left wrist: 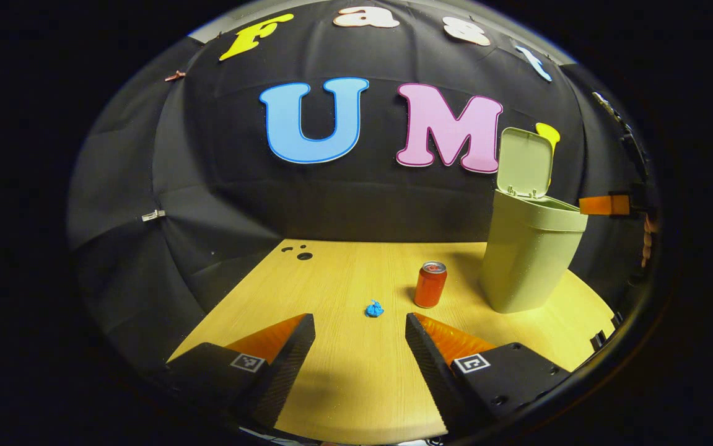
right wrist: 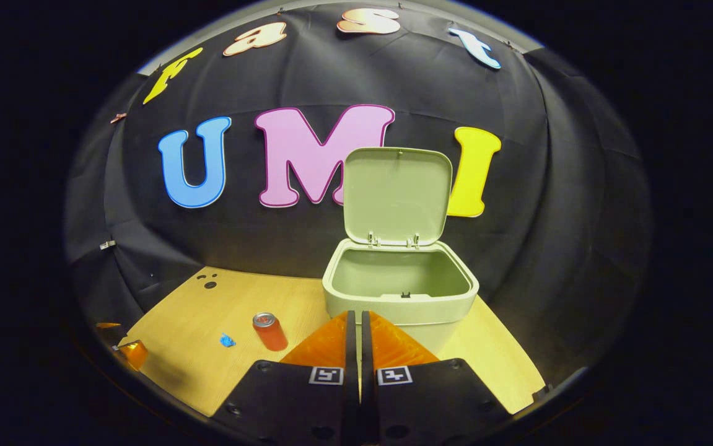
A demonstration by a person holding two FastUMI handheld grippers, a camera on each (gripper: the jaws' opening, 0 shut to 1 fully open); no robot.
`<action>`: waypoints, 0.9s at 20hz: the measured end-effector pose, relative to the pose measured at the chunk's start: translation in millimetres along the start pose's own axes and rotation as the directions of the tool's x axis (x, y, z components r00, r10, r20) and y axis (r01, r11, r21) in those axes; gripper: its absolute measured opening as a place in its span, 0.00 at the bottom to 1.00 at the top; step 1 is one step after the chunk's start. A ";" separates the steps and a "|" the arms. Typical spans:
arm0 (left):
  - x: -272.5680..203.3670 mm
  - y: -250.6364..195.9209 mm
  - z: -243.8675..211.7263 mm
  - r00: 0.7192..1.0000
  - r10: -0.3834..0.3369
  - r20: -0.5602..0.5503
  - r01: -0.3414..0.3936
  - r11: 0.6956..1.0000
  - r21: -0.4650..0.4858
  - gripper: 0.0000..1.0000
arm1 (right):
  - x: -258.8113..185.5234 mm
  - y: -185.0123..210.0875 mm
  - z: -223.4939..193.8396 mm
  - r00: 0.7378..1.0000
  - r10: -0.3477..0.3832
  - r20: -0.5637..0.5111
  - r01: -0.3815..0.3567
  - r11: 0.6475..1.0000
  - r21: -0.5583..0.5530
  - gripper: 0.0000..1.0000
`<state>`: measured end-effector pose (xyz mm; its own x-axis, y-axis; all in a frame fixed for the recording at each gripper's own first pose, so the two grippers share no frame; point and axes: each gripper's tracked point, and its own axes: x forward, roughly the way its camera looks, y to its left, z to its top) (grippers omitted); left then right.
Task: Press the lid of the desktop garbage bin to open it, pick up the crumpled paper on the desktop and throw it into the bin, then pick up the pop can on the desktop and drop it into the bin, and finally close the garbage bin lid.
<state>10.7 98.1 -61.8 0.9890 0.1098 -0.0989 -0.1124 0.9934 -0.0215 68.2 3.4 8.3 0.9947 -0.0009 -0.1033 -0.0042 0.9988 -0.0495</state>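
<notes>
The pale green bin stands at the right of the wooden desk with its lid swung up. A small blue crumpled paper lies on the desk just ahead of my left gripper, which is open and low over the wood. The red pop can stands upright between the paper and the bin. In the right gripper view the bin is straight ahead, its lid upright and its inside bare. My right gripper is shut on nothing, close to the bin's front rim. Can and paper sit at lower left.
Small dark holes mark the desk's far left corner. The black cloth wall closes in behind and on both sides. The other gripper's finger shows beside the bin's right rim, and the left gripper's fingertips show at the desk's near-left edge.
</notes>
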 end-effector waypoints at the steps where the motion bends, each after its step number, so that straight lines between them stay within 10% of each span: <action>1: 6.1 -0.6 -0.1 1.000 0.003 -0.006 -0.003 1.000 -0.004 0.95 | 0.0 -0.3 -4.9 1.000 0.008 -0.009 -0.008 1.000 -0.004 0.05; 9: 66.6 -3.5 -14.6 0.996 0.032 -0.088 -0.036 0.998 -0.043 0.95 | -4.8 6.2 -60.9 0.985 0.096 -0.140 -0.098 0.995 -0.005 0.11; 12: 95.8 -5.2 -24.4 0.992 0.030 -0.124 -0.037 0.998 -0.058 0.95 | -11.1 10.7 -85.9 0.968 0.143 -0.208 -0.148 0.989 -0.008 0.55; 18: 155.2 -11.3 -55.5 0.974 0.010 -0.226 -0.039 0.991 -0.124 0.96 | -15.3 19.2 -128.9 0.920 0.206 -0.333 -0.208 0.978 0.030 0.87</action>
<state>160.1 102.1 -132.1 0.9407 0.1099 -0.3210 -0.1622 0.9766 -0.1411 39.6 16.1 -119.1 0.8800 0.1880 -0.4362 -0.2074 0.9782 0.0032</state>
